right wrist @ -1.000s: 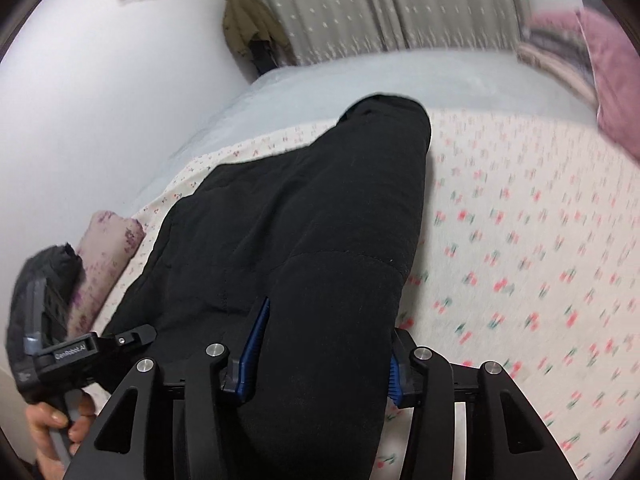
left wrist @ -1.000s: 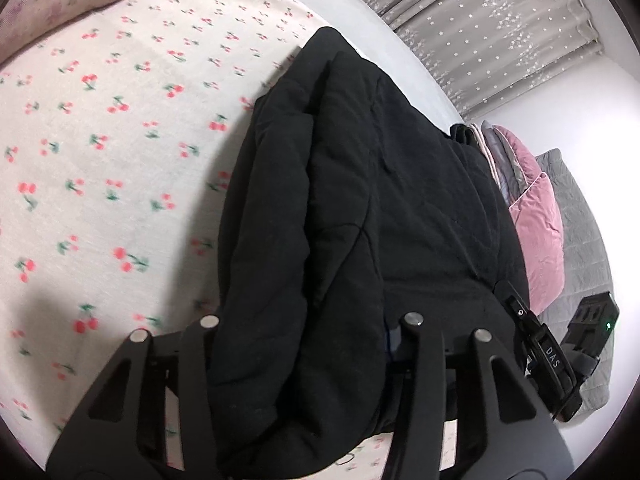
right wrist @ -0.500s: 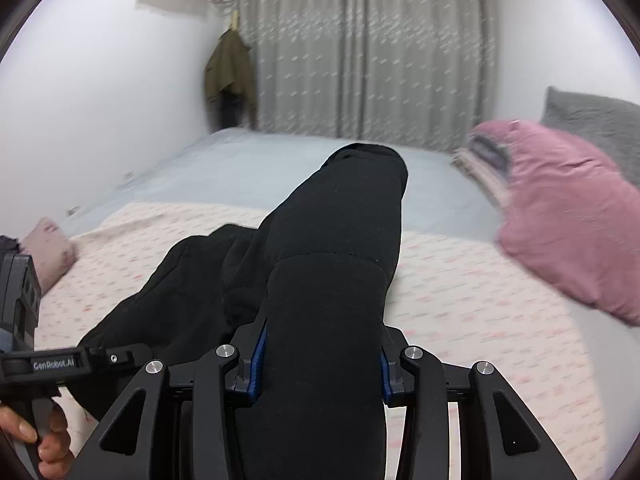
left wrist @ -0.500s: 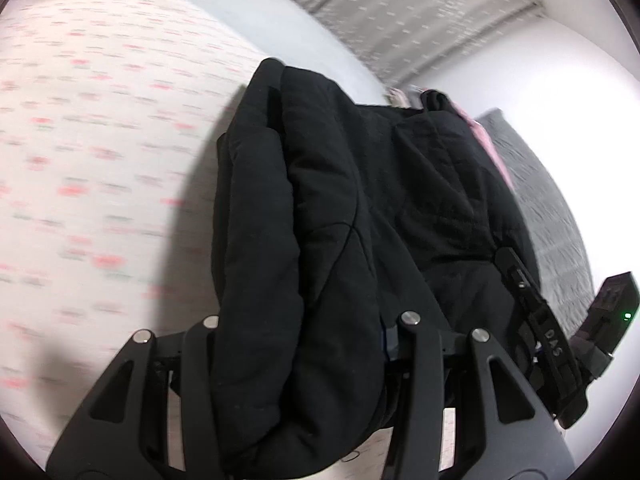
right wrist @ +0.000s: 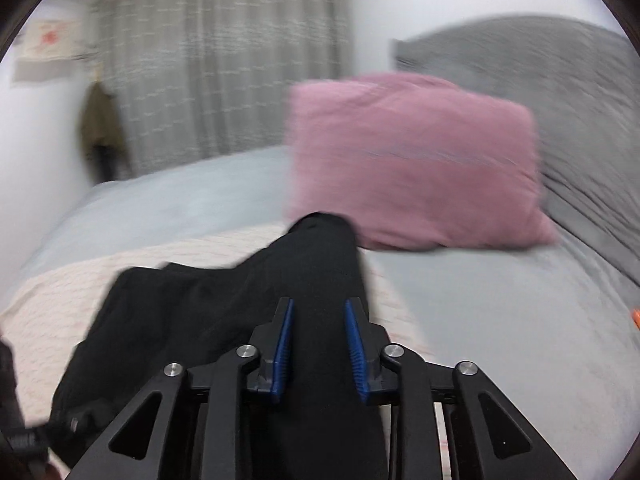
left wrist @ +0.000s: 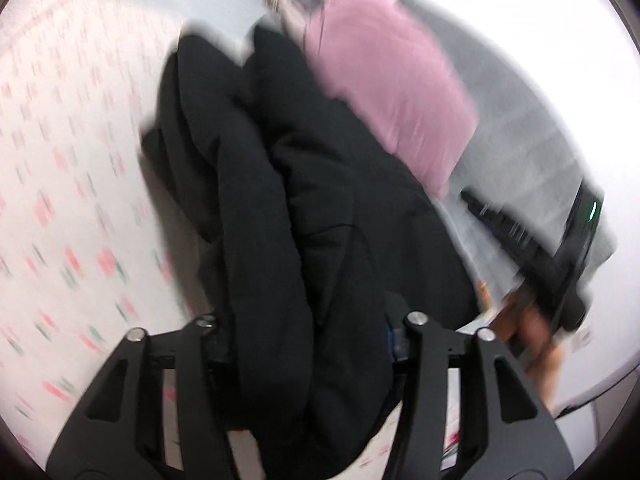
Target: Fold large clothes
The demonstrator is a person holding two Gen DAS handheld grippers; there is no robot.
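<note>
Both grippers are carrying the black padded coat [left wrist: 320, 208] across the bed. The left gripper [left wrist: 308, 336] has a thick bundle of it between opening jaws. The right gripper [right wrist: 318, 340] is closing on a narrow fold. Next, I judge: lay it flat on the cherry-print sheet [left wrist: 68, 184], lower left, short of the pink pillow [right wrist: 412, 156] and grey curtains [right wrist: 224, 64].
</note>
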